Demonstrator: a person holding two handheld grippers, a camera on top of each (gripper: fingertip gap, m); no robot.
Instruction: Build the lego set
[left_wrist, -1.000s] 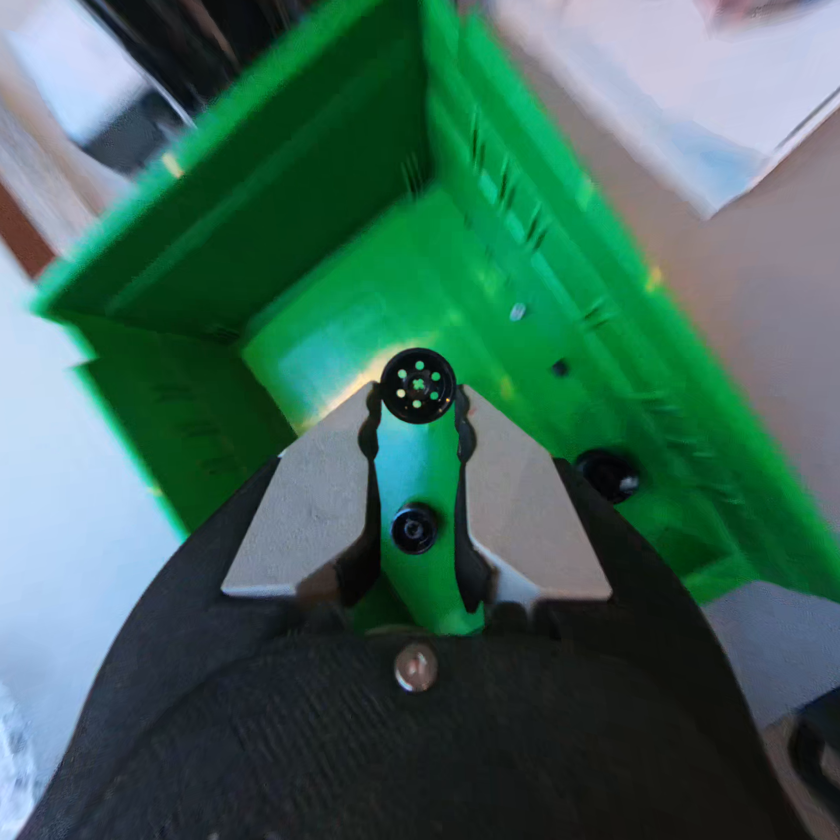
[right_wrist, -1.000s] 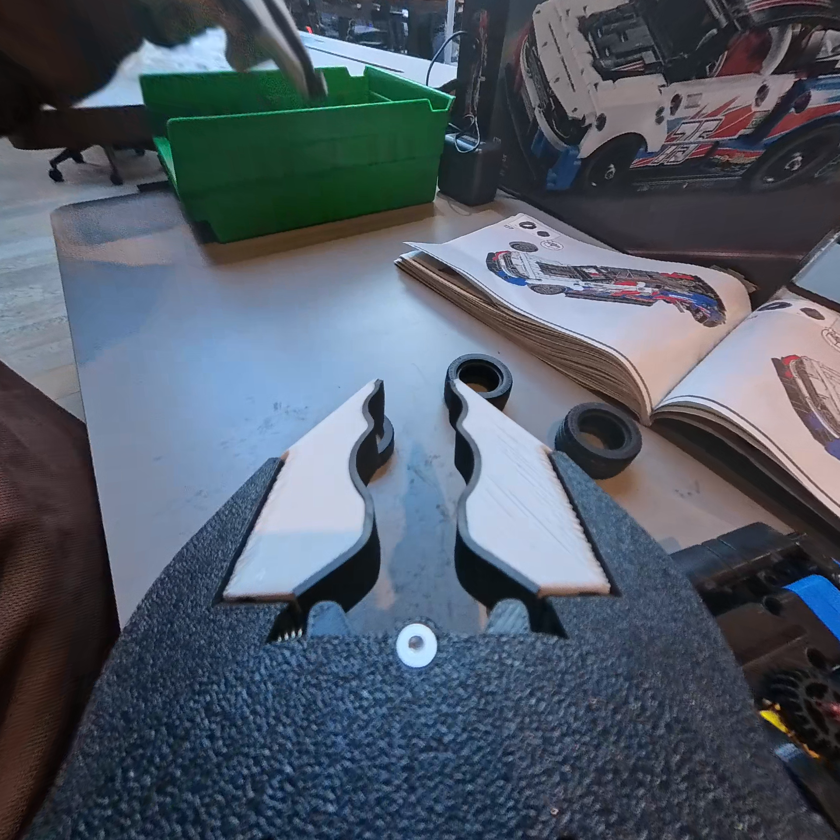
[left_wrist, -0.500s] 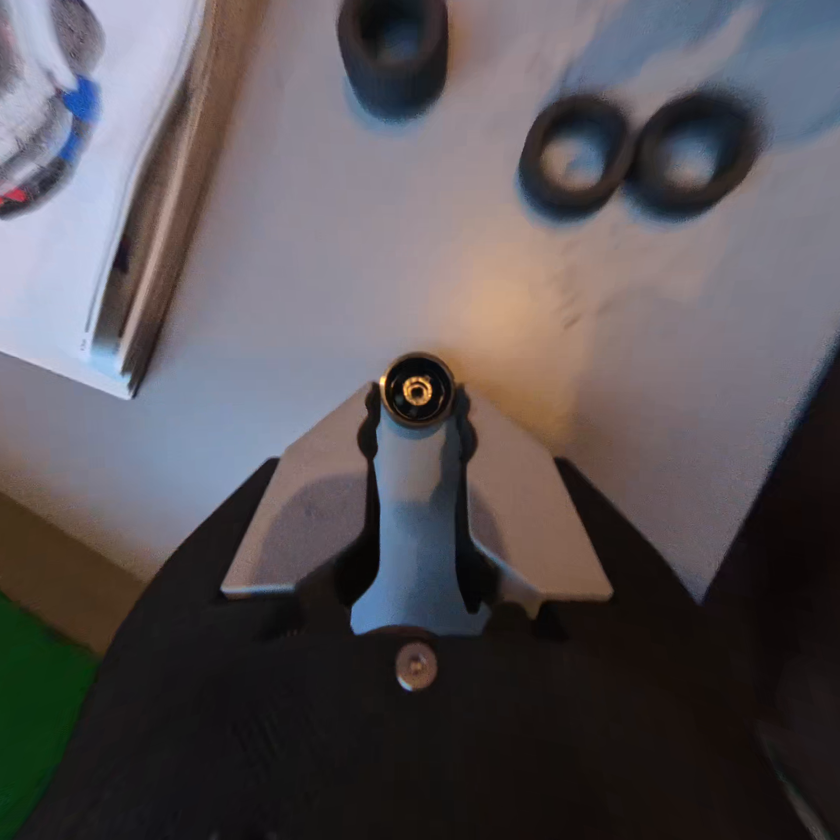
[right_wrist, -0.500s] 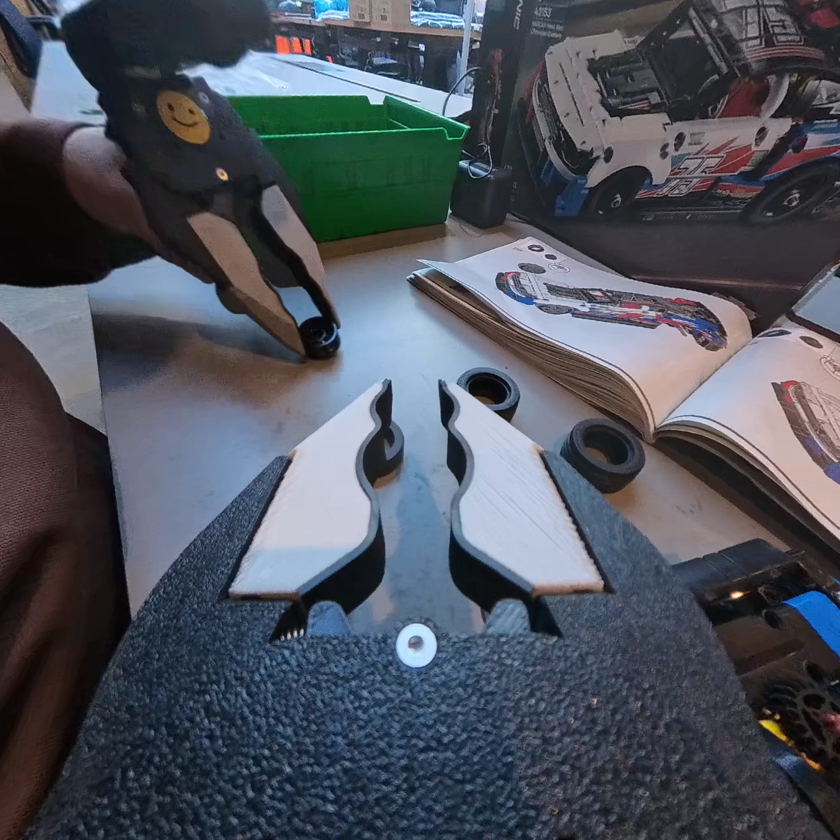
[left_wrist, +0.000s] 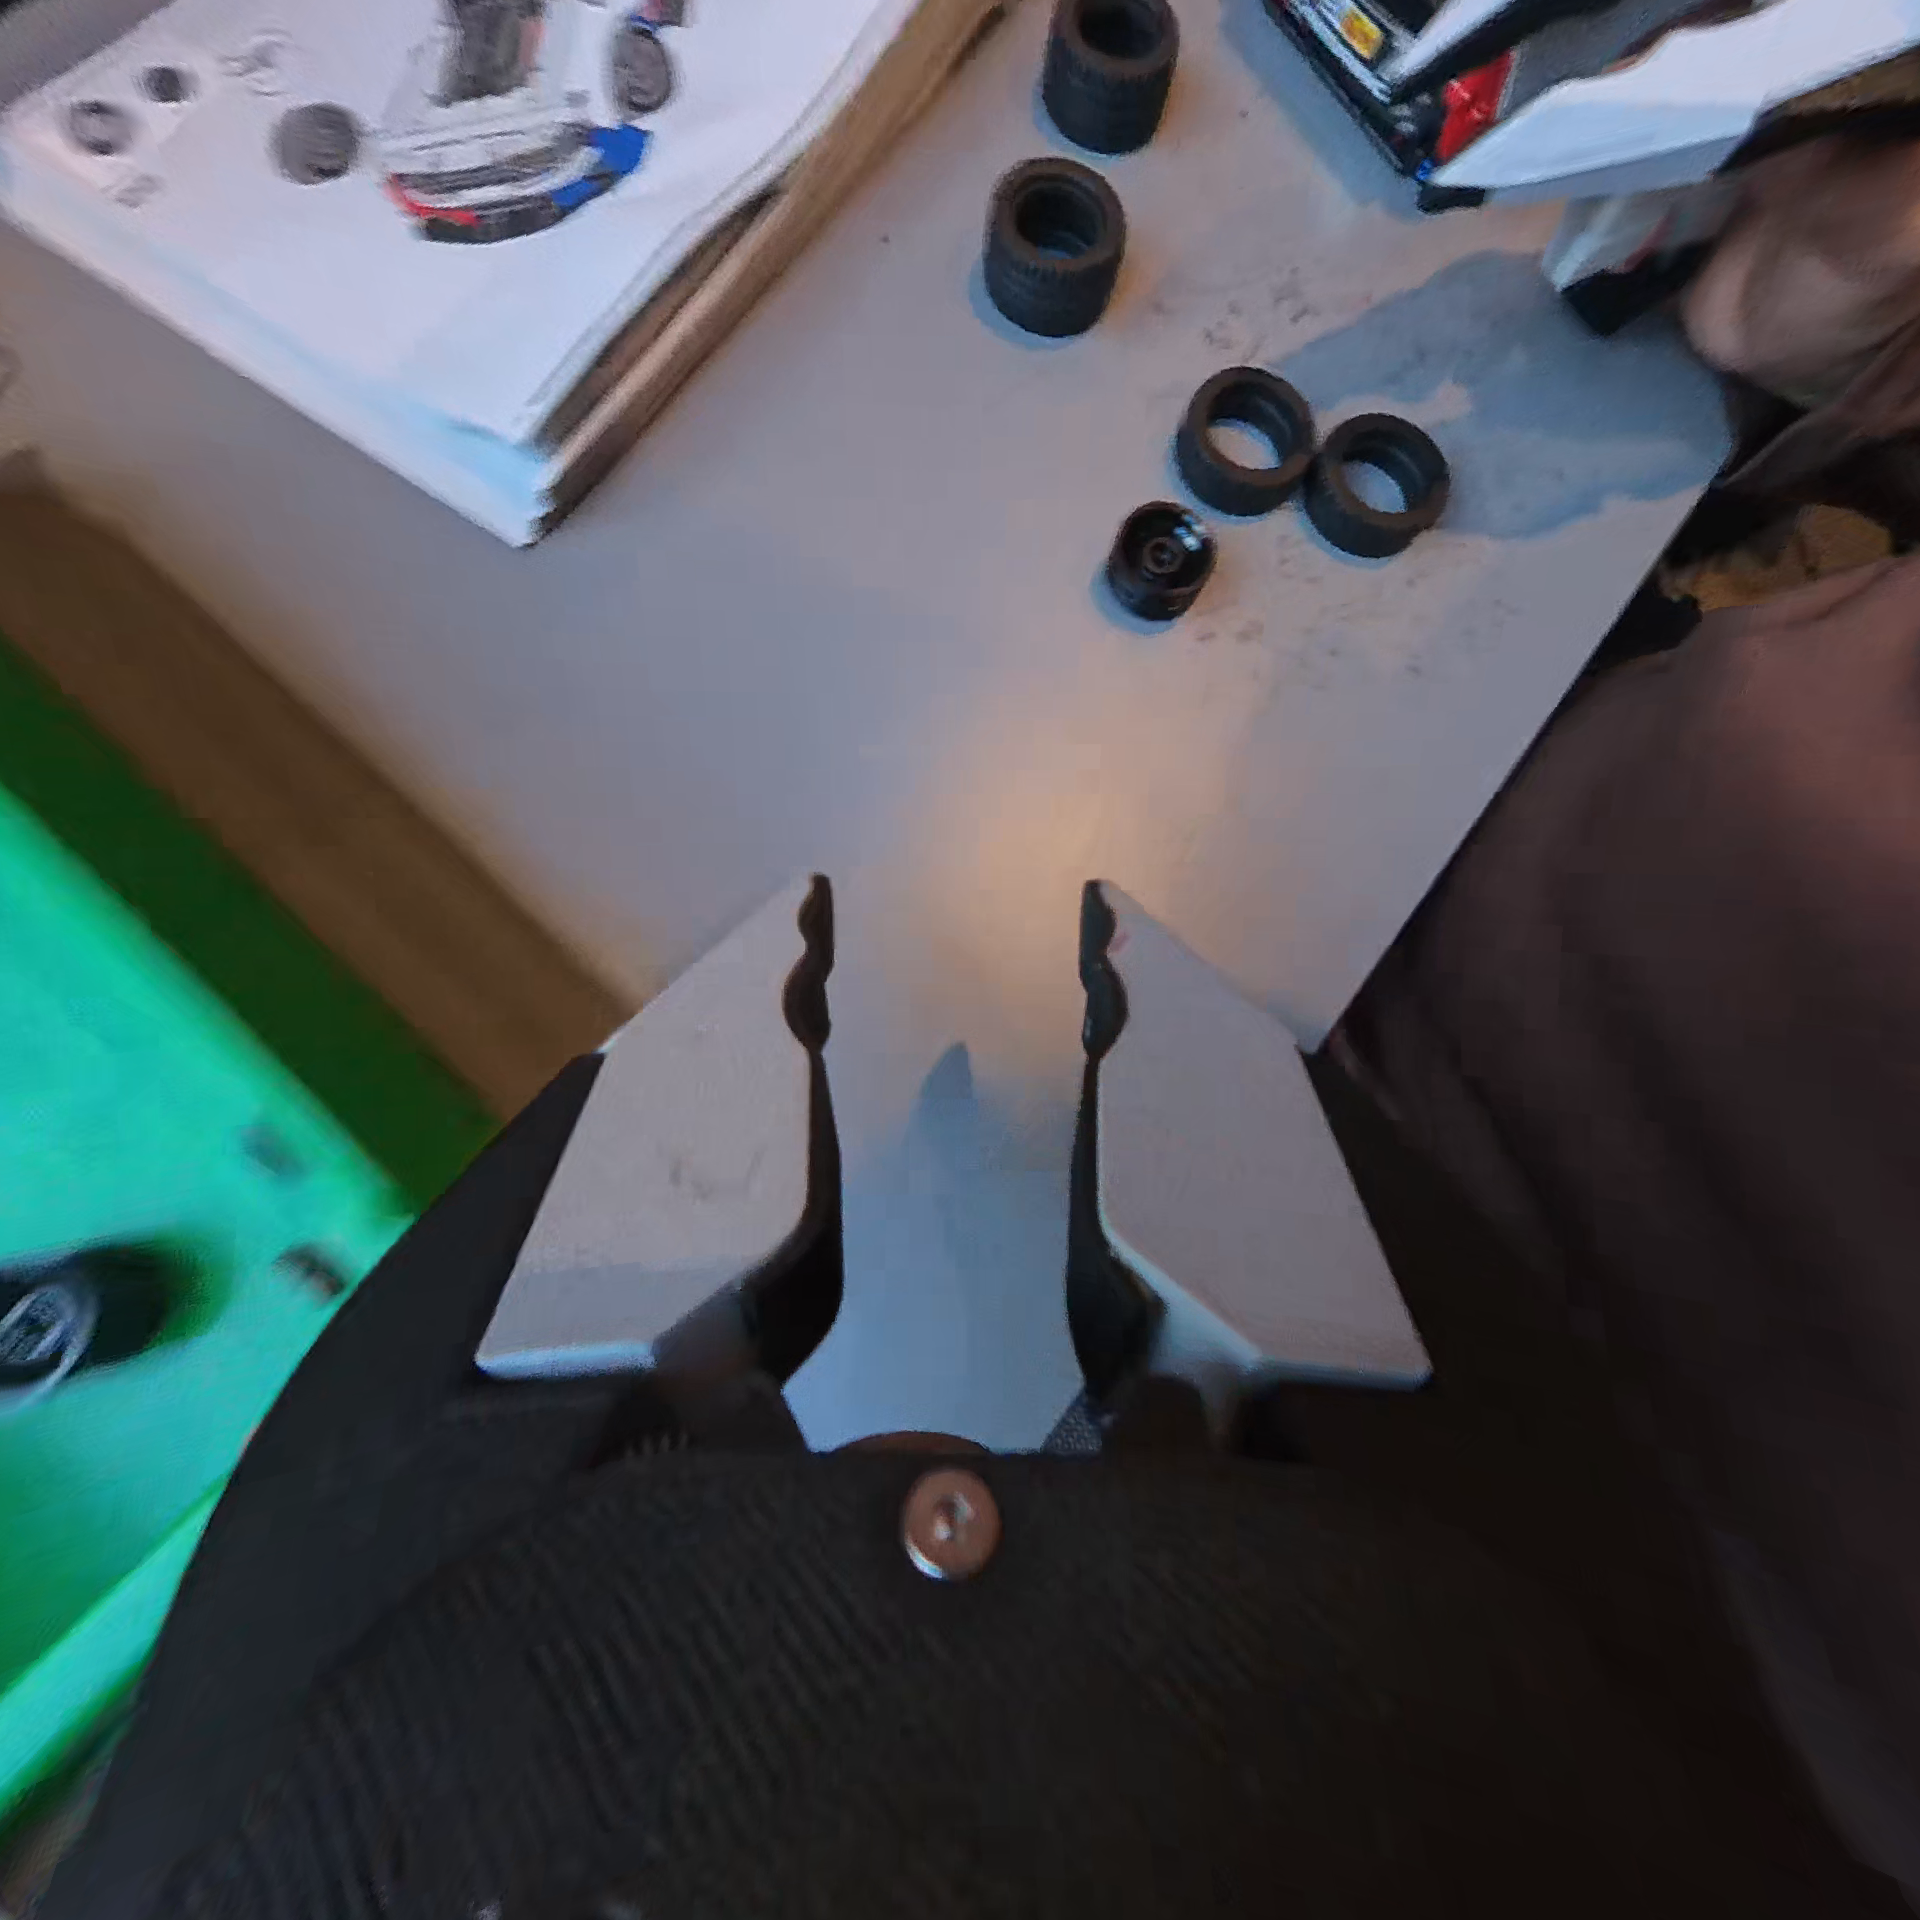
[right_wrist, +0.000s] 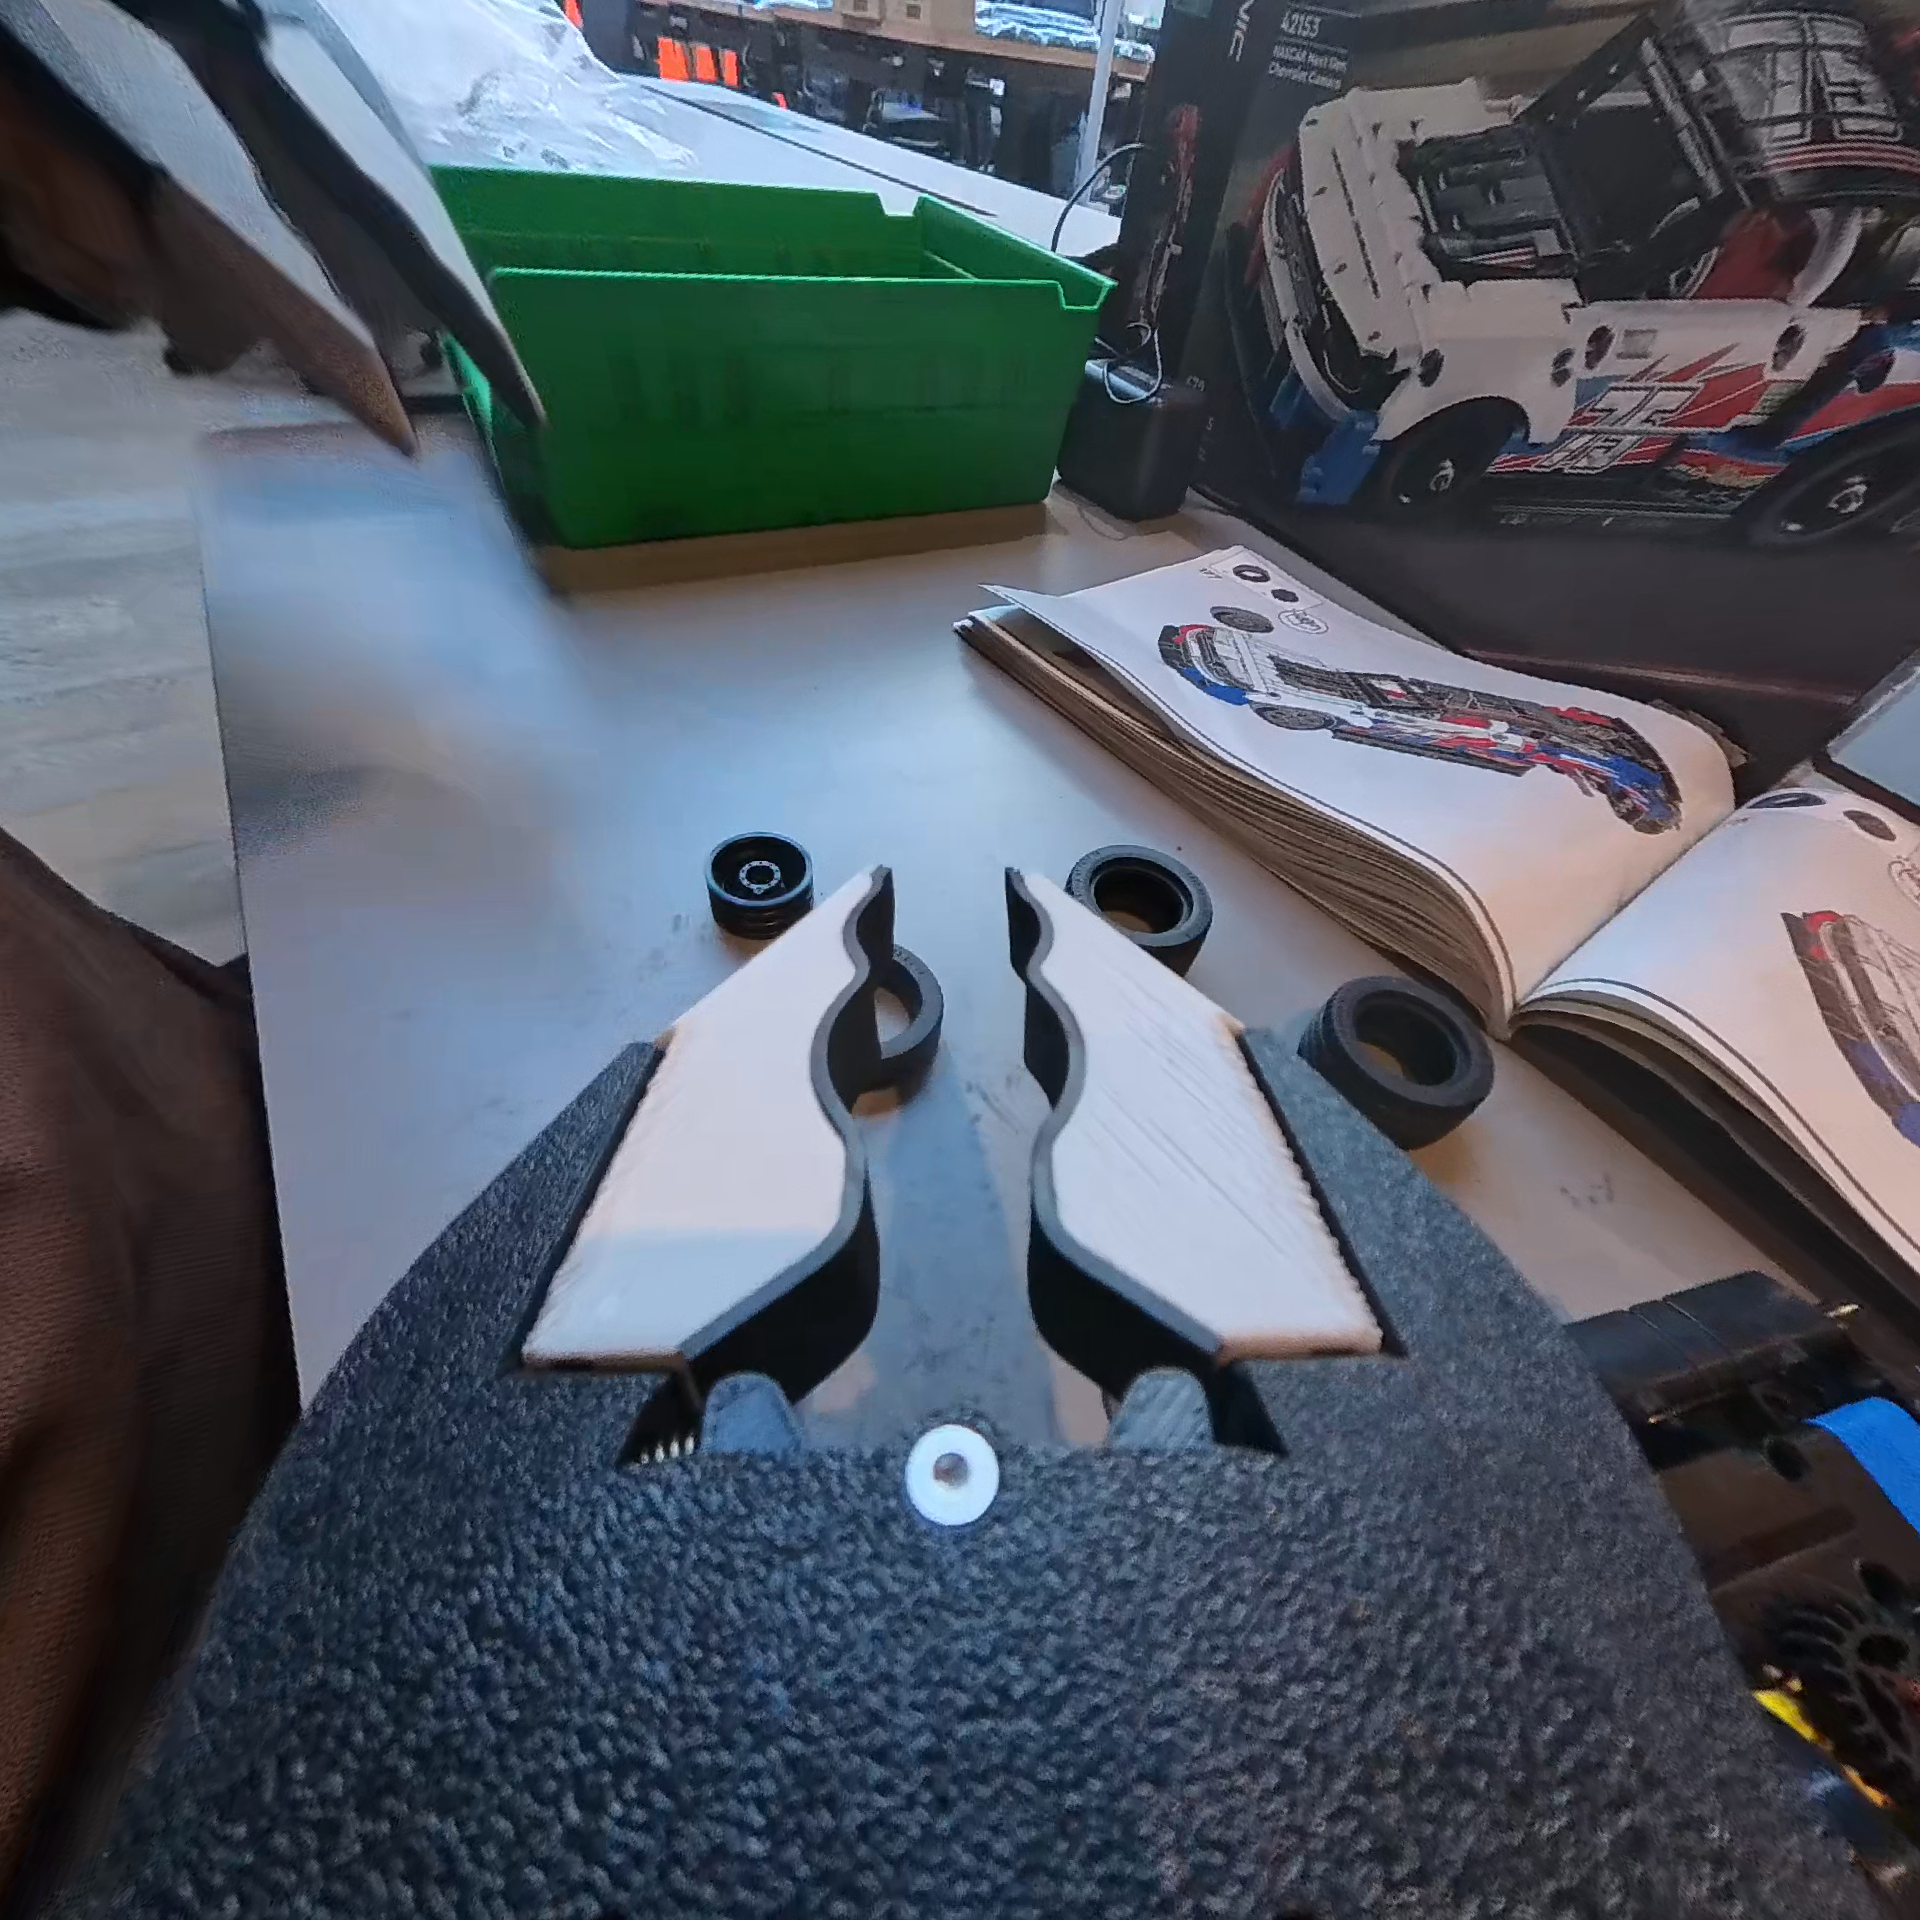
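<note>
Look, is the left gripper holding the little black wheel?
No, the left gripper is open and empty; the wheel sits on the table.

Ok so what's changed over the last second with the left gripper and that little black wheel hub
The left gripper carried the wheel hub out of the green bin to the table, let it go beside the tyres, opened and drew back toward the bin. The right gripper stayed open and empty; the tyres and booklet did not move.

Pale grey counter (right_wrist: 727, 727), scuffed and speckled, warm light patch on it in the left wrist view. Light wood-look floor (right_wrist: 94, 582) beyond its left edge. Far back, dim shelving (right_wrist: 831, 42) with boxes and orange items, blurred.
</note>
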